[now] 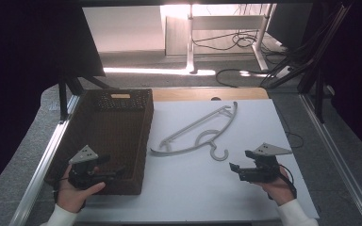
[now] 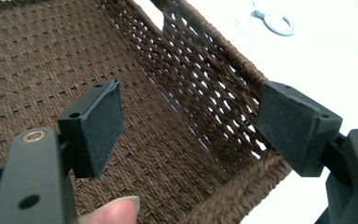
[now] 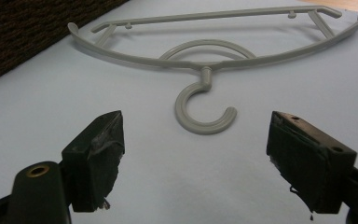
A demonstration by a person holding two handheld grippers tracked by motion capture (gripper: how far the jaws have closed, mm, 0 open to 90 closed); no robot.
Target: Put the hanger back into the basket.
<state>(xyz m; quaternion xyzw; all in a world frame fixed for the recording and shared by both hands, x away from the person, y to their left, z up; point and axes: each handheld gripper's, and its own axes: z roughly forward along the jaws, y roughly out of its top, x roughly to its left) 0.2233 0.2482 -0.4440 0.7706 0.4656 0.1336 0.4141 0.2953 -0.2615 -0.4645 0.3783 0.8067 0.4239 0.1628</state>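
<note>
Lying flat beside basket (image 1: 104, 141), hanger (image 1: 198, 134); right claw (image 1: 235, 170) near, open.

hanger (image 1: 195, 132): light grey | basket (image 1: 108, 136): dark brown, woven with little holes | tabletop (image 1: 245, 197): white | left gripper (image 1: 115, 173): black | right gripper (image 1: 234, 168): black | sleeves (image 1: 297, 214): white

A white table top (image 1: 245, 197) is lying between two pale metal rails (image 1: 37, 174), with a strip of bare wood (image 1: 207, 94) showing along its far edge. Grey floor (image 1: 136, 63) is stretching beyond it, and a bright band of light (image 1: 160, 71) is falling across that floor. A white desk frame (image 1: 226, 22) is standing at the back, black cables (image 1: 235, 41) trailing beneath it. Dark panels (image 1: 23, 52) are closing in on both sides.
</note>
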